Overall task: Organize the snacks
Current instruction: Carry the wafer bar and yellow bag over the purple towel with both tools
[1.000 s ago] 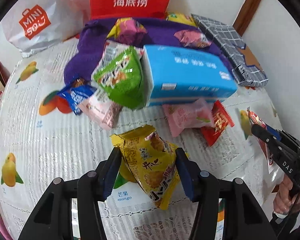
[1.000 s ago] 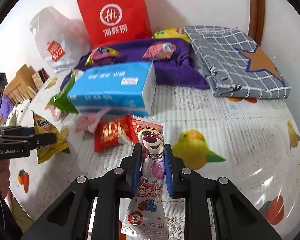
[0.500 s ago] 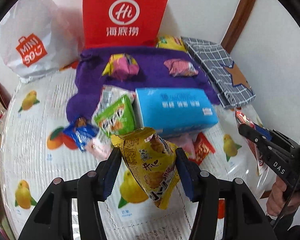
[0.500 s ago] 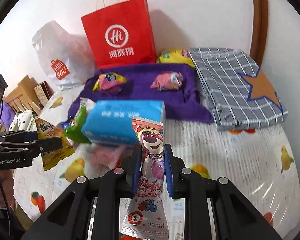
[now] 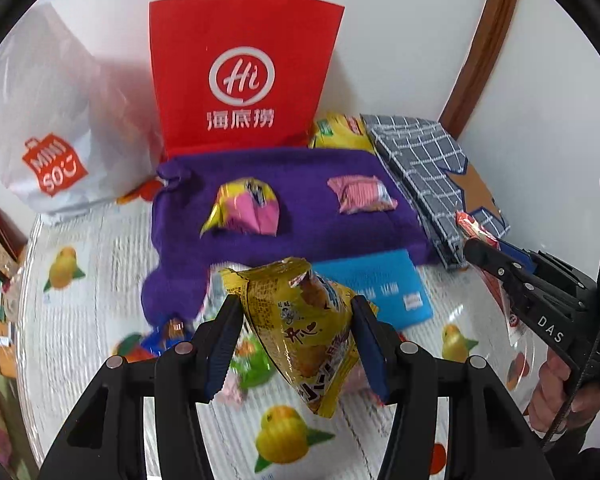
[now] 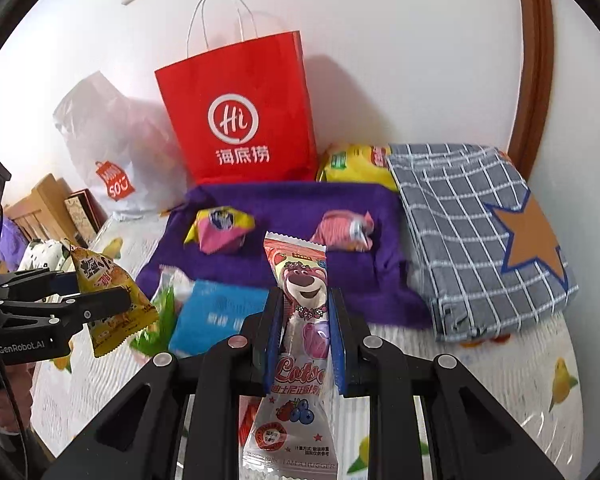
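The left gripper point(image 5: 296, 334) was clamped on a yellow snack bag point(image 5: 306, 330) at lower centre of its frame, while the right gripper point(image 6: 305, 338) pinched a pink bear packet point(image 6: 300, 320) below the purple cloth point(image 6: 292, 200).

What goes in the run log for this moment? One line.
left gripper: shut on yellow snack bag | right gripper: shut on bear snack packet | both above table | purple cloth: two snacks
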The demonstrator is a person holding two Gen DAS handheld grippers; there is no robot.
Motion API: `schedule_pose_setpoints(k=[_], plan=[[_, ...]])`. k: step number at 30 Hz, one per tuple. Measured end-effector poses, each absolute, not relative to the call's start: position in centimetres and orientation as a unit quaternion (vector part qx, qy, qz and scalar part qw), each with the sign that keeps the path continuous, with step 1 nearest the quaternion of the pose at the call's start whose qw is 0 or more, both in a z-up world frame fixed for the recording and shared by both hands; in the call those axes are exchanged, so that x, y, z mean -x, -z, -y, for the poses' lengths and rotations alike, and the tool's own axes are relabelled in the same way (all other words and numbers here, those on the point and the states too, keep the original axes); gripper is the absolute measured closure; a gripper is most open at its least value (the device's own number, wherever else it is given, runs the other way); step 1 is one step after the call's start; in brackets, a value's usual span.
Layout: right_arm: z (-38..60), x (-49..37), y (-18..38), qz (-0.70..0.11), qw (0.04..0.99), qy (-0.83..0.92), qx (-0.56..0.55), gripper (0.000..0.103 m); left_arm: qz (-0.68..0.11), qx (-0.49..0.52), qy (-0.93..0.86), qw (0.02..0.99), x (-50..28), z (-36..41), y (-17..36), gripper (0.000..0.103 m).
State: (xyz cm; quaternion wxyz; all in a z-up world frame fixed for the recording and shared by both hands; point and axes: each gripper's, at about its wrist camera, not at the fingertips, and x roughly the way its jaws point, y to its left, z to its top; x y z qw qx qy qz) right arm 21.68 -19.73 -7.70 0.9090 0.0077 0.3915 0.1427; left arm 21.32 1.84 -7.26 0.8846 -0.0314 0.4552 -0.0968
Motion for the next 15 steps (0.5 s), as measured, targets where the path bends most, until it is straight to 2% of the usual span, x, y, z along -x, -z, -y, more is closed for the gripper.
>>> schedule_pose_setpoints(k=[15], plan=[[18.3, -28.7, 7.2, -0.386, 0.911, -0.143, -0.014, 0.081, -0.445, 0.035, 0.087, 0.891, -28.2, -3.3, 6.6, 0.050]])
